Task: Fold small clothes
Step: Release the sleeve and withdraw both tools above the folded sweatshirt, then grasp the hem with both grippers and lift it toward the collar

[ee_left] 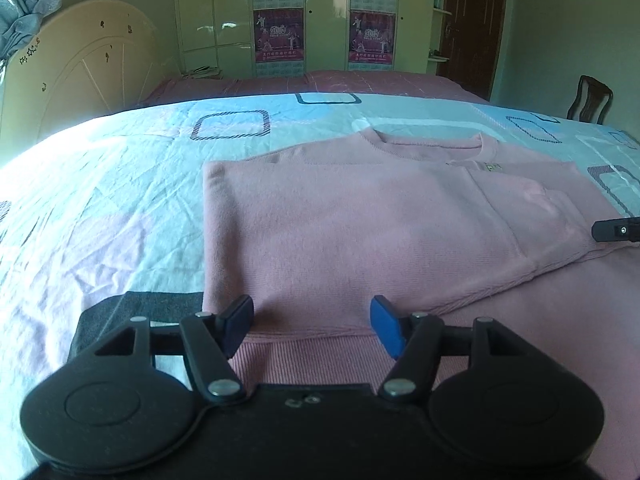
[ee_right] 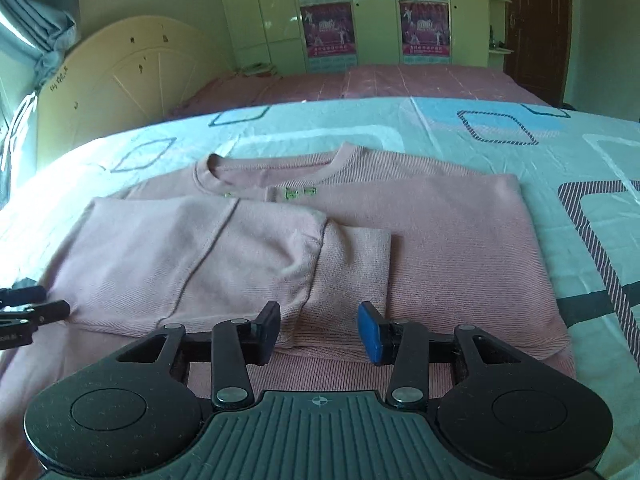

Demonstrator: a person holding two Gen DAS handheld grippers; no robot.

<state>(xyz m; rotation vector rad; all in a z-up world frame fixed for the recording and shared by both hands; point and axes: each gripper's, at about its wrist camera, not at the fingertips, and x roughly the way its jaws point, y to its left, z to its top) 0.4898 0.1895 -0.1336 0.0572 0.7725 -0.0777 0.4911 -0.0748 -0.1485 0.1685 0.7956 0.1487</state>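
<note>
Both left tongs [ee_left: 312,322] and right tongs [ee_right: 319,330] hang open, empty, over pink sweater [ee_left: 360,220] hem at bed [ee_left: 120,184] near edge, sleeves already folded in, likely readying bottom-up fold.

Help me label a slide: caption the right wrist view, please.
Open right gripper hovering over the hem of a pink sweatshirt, sleeves folded in, on a patterned bedsheet.

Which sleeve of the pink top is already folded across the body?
The sleeve on the left in the right wrist view lies across the pink top, cuff mid-body. No matching sleeve shows on the other side.
</note>
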